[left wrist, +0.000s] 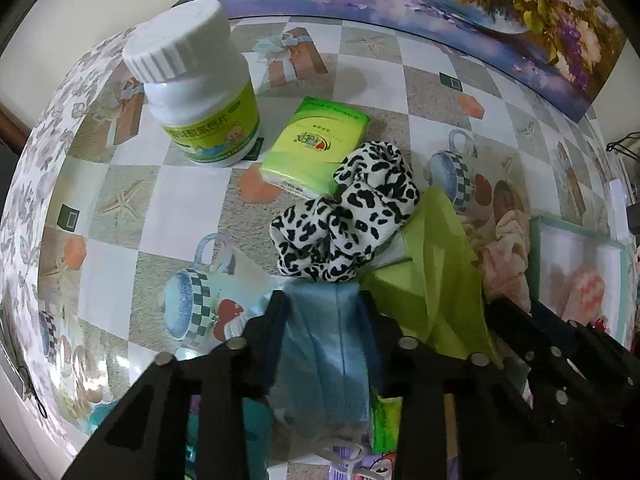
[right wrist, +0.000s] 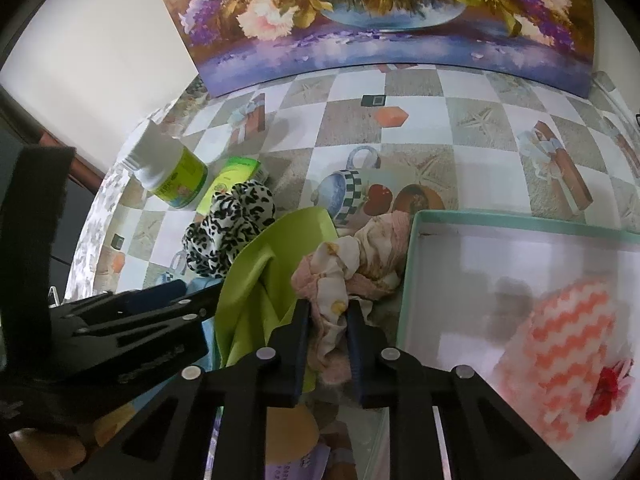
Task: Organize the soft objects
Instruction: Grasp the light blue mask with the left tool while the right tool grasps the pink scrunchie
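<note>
My left gripper [left wrist: 322, 304] points down at the table and is shut on a light blue face mask [left wrist: 320, 344], which bulges between the fingers. Just beyond it lies a black-and-white spotted scrunchie [left wrist: 348, 216], partly on a lime green cloth [left wrist: 440, 272]. My right gripper [right wrist: 328, 312] is shut on a pink and cream scrunchie [right wrist: 344, 264] that lies against the left wall of a teal box [right wrist: 406, 280]. Inside the box rests a pink-and-white zigzag cloth [right wrist: 560, 352] with a red flower clip [right wrist: 608, 392]. The left gripper [right wrist: 192, 296] shows at the left of the right wrist view.
A white bottle with a green label [left wrist: 196, 88] and a green tissue pack [left wrist: 316, 144] stand at the far left of the patterned table. A flower painting [right wrist: 380, 20] leans along the back edge. The table's rounded edge [left wrist: 48, 184] runs close on the left.
</note>
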Demonstrator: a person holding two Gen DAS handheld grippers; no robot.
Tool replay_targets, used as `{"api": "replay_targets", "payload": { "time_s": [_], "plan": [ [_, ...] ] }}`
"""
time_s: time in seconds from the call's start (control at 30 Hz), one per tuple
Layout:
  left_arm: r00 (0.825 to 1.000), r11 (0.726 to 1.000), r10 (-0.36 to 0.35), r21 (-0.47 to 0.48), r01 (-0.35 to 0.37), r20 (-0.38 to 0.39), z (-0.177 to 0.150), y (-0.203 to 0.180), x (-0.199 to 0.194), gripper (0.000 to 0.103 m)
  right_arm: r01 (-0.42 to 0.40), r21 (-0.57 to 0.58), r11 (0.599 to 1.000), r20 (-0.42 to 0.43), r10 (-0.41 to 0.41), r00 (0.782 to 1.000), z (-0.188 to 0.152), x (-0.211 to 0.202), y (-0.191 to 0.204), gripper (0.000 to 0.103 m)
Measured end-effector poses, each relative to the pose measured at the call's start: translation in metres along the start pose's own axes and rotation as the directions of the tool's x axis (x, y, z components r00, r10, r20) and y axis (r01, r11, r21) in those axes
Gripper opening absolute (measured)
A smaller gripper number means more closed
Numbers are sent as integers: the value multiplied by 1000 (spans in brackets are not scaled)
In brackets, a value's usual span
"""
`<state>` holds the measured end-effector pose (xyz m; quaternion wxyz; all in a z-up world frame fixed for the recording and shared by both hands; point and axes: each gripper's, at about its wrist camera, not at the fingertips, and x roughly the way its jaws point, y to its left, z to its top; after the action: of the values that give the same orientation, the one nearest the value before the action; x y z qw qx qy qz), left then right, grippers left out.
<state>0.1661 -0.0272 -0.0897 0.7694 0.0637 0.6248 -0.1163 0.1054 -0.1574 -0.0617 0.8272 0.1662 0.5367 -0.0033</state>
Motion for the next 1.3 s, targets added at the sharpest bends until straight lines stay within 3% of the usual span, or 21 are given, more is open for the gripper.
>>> {"api": "replay_targets", "payload": {
  "time_s": [0.27,1.0,1.3],
  "plan": [
    [999,1000,-9,4,9,31,-3,-5,0,17,-3,11,1000,0,3,1000,0,-1,-2,19],
    [983,1000,-11,-19,15,183,7,10,-64,11,-68,24,997,112,65,992,9,-49,7,14],
    [957,1000,17,-15,-13,291,3,12,-110,11,-93,37,995,191,84,978,12,-89,11,14]
  ]
}}
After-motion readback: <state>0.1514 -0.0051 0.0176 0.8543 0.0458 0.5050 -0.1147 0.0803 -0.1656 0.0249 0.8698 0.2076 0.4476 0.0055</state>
